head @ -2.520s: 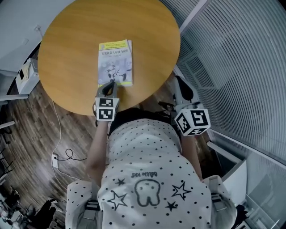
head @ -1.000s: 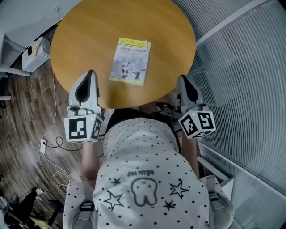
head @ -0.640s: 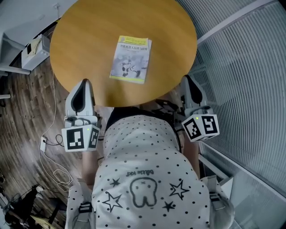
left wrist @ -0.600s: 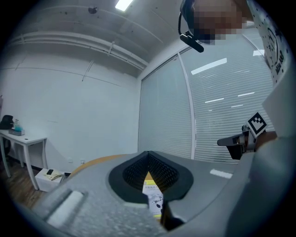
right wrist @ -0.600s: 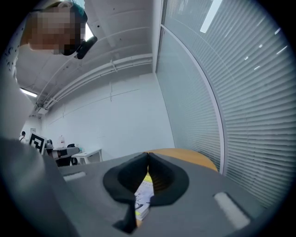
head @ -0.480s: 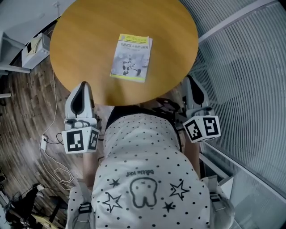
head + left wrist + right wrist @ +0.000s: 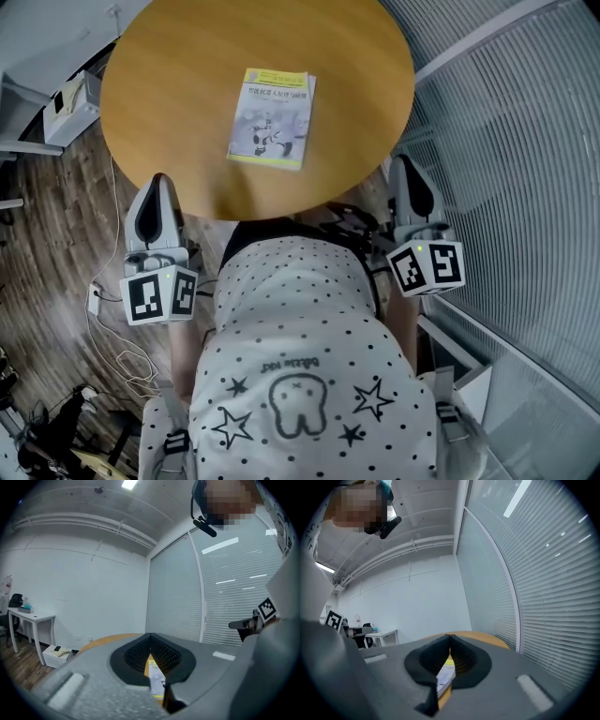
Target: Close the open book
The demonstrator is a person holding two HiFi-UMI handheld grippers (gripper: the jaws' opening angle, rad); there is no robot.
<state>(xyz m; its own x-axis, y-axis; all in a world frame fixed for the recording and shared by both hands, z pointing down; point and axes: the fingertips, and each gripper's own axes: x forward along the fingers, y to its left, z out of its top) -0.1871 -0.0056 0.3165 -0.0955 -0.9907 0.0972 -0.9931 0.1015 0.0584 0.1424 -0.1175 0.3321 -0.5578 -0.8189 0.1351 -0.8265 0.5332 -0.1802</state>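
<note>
Book (image 7: 270, 118): closed, flat near the middle of the round wooden tabletop (image 7: 169, 84). Yellow bands crossed the cover's top and bottom; print too small to read.
Left gripper (image 7: 155, 183): at the book's 8 o'clock, by the rim, jaws pressed together, empty.
Right gripper (image 7: 410, 164): at 4 o'clock, jaws likewise together, empty.

Bright, even light; fisheye-warped edges

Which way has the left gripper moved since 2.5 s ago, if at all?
Yes. The left gripper has drawn back from the book's near corner, toward the person and leftward, to the round table's near-left edge; jaws shut, empty.
</note>
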